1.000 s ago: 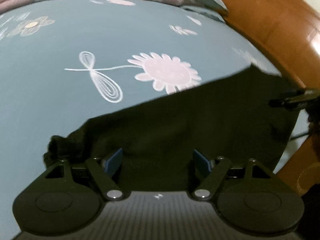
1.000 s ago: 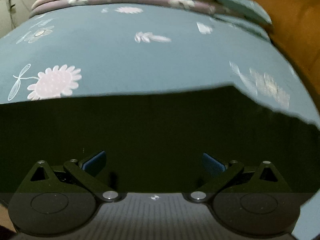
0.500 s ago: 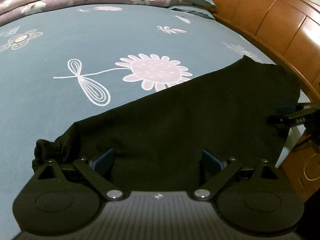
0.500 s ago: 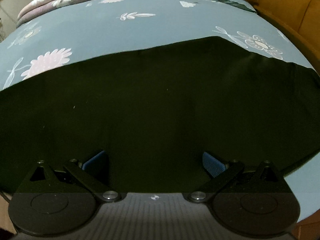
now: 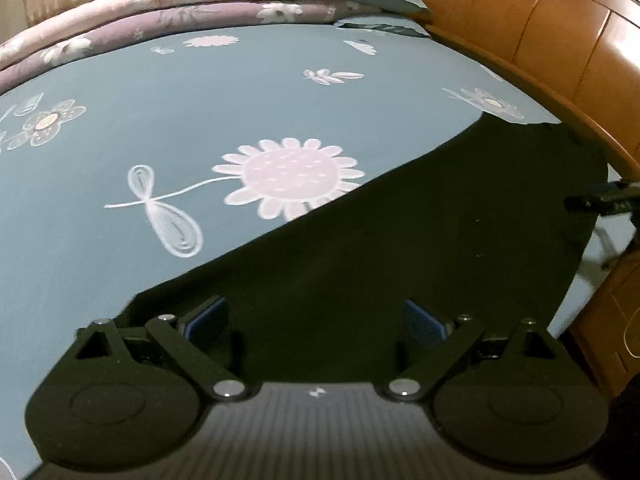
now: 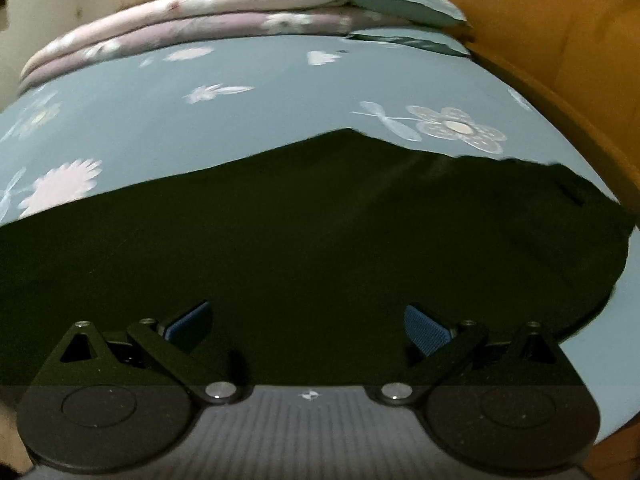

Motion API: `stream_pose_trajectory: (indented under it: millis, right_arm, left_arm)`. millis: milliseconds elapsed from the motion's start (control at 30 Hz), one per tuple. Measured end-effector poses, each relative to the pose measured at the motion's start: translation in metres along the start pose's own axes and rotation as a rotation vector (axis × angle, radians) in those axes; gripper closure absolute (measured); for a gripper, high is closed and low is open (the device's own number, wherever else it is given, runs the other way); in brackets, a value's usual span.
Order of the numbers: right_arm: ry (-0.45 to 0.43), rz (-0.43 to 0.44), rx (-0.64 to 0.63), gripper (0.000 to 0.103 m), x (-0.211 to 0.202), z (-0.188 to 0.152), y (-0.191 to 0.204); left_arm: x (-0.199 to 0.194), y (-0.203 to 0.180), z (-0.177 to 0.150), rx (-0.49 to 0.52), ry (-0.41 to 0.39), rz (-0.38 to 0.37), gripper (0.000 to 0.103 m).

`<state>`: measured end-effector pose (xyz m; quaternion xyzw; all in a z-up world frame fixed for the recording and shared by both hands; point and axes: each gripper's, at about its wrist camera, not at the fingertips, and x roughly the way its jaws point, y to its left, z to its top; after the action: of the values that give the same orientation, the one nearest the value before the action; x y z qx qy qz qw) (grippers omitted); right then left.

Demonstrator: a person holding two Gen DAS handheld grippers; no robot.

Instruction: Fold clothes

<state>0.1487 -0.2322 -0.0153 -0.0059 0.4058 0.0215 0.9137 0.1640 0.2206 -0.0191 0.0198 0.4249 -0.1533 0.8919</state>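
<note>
Flat on the floral bedsheet (image 5: pixel 168 128), the black garment (image 5: pixel 420 248) reaches the wooden bedframe (image 5: pixel 568 52); left gripper (image 5: pixel 316 316) and right gripper (image 6: pixel 306 320) hover spread, grasping nothing.

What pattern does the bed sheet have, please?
The bed sheet is blue-grey with pale pink and white flowers, clearest in the left wrist view.

the black cloth (image 5: pixel 420 248) i am folding lies flat and smooth on the blue bed sheet with pink flowers (image 5: pixel 224 128), spread wide right in front of me, its far edge running slanted up to a point and one side reaching the bed's edge.
</note>
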Motion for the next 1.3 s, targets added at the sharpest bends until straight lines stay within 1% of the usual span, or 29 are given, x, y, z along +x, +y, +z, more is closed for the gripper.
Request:
stream_pose_trajectory:
  millis: [100,167,233,267,333,400,467,500,567,633,667,700,733,800,900,967,1033,1100,1200,1267,1300]
  right_arm:
    - [0.042,0.015,0.053,0.0,0.018,-0.01,-0.027]
    - [0.024,0.031,0.005,0.0,0.017,-0.023,-0.035]
    - [0.038,0.043,-0.071,0.0,0.011,-0.03,-0.036]
    - [0.055,0.046,-0.113,0.0,0.009,-0.03,-0.035]
    - [0.068,0.075,-0.144,0.0,0.001,-0.022,-0.039]
    - [0.003,0.106,-0.158,0.0,-0.006,-0.005,-0.048]
    - [-0.07,0.088,-0.154,0.0,-0.004,0.014,-0.061]
    - [-0.078,0.083,-0.143,0.0,0.004,0.022,-0.07]
    - [-0.065,0.062,-0.112,0.0,0.024,0.03,-0.089]
    - [-0.011,0.048,-0.072,0.0,0.042,0.028,-0.108]
    - [0.001,0.042,-0.064,0.0,0.045,0.023,-0.116]
    - [0.004,0.039,-0.06,0.0,0.046,0.018,-0.124]
    - [-0.012,0.045,-0.068,0.0,0.041,0.012,-0.128]
    - [0.002,0.033,-0.084,0.0,0.031,0.003,-0.134]
    - [0.024,0.011,-0.065,0.0,0.021,0.007,-0.138]
    - [-0.022,0.023,-0.058,0.0,0.015,0.02,-0.141]
    - [-0.078,0.022,-0.08,0.0,0.017,0.035,-0.142]
    - [-0.097,0.011,-0.092,0.0,0.026,0.047,-0.144]
    - [-0.037,-0.003,-0.05,0.0,0.055,0.051,-0.162]
    - [0.003,-0.032,-0.023,0.0,0.063,0.043,-0.177]
    - [-0.001,-0.032,-0.014,0.0,0.058,0.039,-0.183]
  left_arm:
    - [0.007,-0.011,-0.002,-0.029,0.022,0.017,0.009]
    - [0.012,-0.018,-0.007,-0.055,0.051,0.047,0.009]
    - [0.018,-0.022,-0.012,-0.086,0.094,0.081,0.009]
    - [0.021,-0.024,-0.015,-0.103,0.114,0.099,0.009]
    - [0.024,-0.028,-0.015,-0.133,0.132,0.13,0.009]
    - [0.022,-0.037,-0.007,-0.145,0.11,0.152,0.009]
    - [0.021,-0.046,0.002,-0.155,0.088,0.17,0.009]
    - [0.023,-0.052,0.008,-0.155,0.079,0.167,0.009]
    - [0.031,-0.061,0.019,-0.148,0.069,0.153,0.009]
    - [0.04,-0.066,0.025,-0.159,0.073,0.145,0.009]
    - [0.045,-0.068,0.026,-0.173,0.082,0.15,0.009]
    - [0.048,-0.069,0.026,-0.189,0.089,0.159,0.009]
    - [0.051,-0.068,0.023,-0.212,0.1,0.17,0.009]
    - [0.055,-0.063,0.017,-0.267,0.128,0.19,0.009]
    - [0.057,-0.056,0.009,-0.318,0.133,0.223,0.009]
    - [0.058,-0.058,0.012,-0.321,0.133,0.243,0.009]
    - [0.06,-0.06,0.016,-0.322,0.132,0.257,0.009]
    - [0.062,-0.061,0.017,-0.326,0.135,0.264,0.009]
    - [0.064,-0.059,0.016,-0.34,0.132,0.269,0.009]
    - [0.063,-0.055,0.014,-0.366,0.133,0.271,0.009]
    - [0.062,-0.053,0.012,-0.382,0.134,0.275,0.009]
